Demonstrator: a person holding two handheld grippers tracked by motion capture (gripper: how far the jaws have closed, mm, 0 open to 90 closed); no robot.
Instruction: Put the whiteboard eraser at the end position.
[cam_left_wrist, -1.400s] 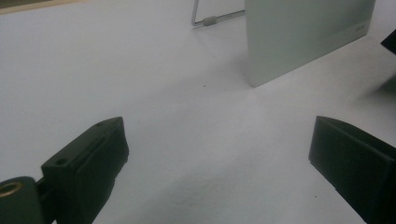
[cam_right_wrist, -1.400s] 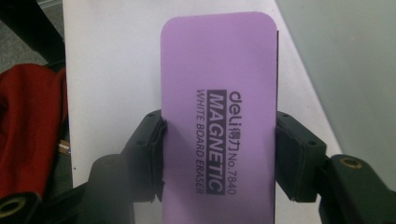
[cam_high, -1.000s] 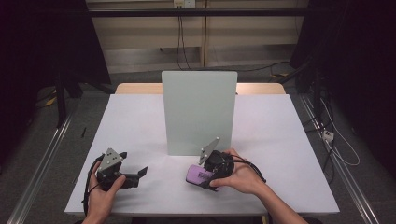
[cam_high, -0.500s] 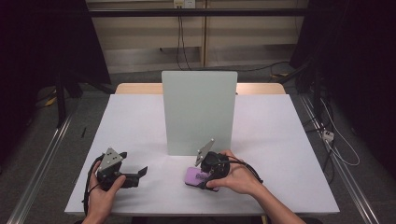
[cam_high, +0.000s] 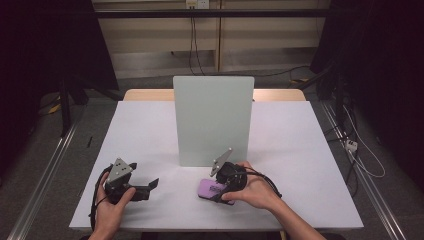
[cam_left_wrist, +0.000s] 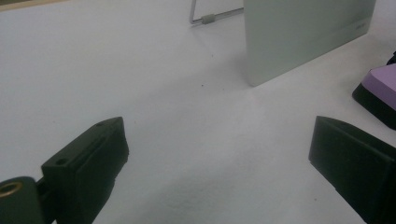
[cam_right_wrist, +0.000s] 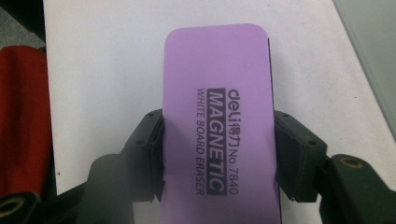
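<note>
Dim room, dark curtains both sides, wooden wall panel and cables at the back; white tabletop (cam_high: 150, 130) in the middle of the high view, with an upright pale grey-green rectangular whiteboard panel (cam_high: 212, 120) standing at centre on a thin wire stand (cam_left_wrist: 201, 18)

Task thing: purple flat magnetic whiteboard eraser with black felt base (cam_high: 212, 189), lying near the front edge at roughly 6 o'clock from the panel, just in front of it but apart from it. Label side up; print reads "deli MAGNETIC WHITE BOARD ERASER" in the right gripper view (cam_right_wrist: 217, 140)

Right gripper (cam_high: 223, 192): jaws pinching the eraser across its narrow width, one pad on each long side, contact looks square (cam_right_wrist: 217, 154). Eraser looks to be resting on the table or barely off it, can't tell which

Left gripper (cam_high: 150, 186): at about 9 o'clock from the eraser, well apart, jaws spread wide with nothing between them (cam_left_wrist: 215, 154). Points along the table toward the panel, eraser edge visible at its 3 o'clock (cam_left_wrist: 380, 88)

Step, my read: grasp is done, transport not started. Panel face looks clean from here, so can't tell whether a wipe is intended or just a move

Next move calls for: lift straight up without tilting, keep grip mid-length so the eraser doesn't pivot. If it goes to the panel, felt side must face it, so the wrist has to roll; push lightly, since the light stand could tip. Left gripper is free to brace the panel edge
</note>
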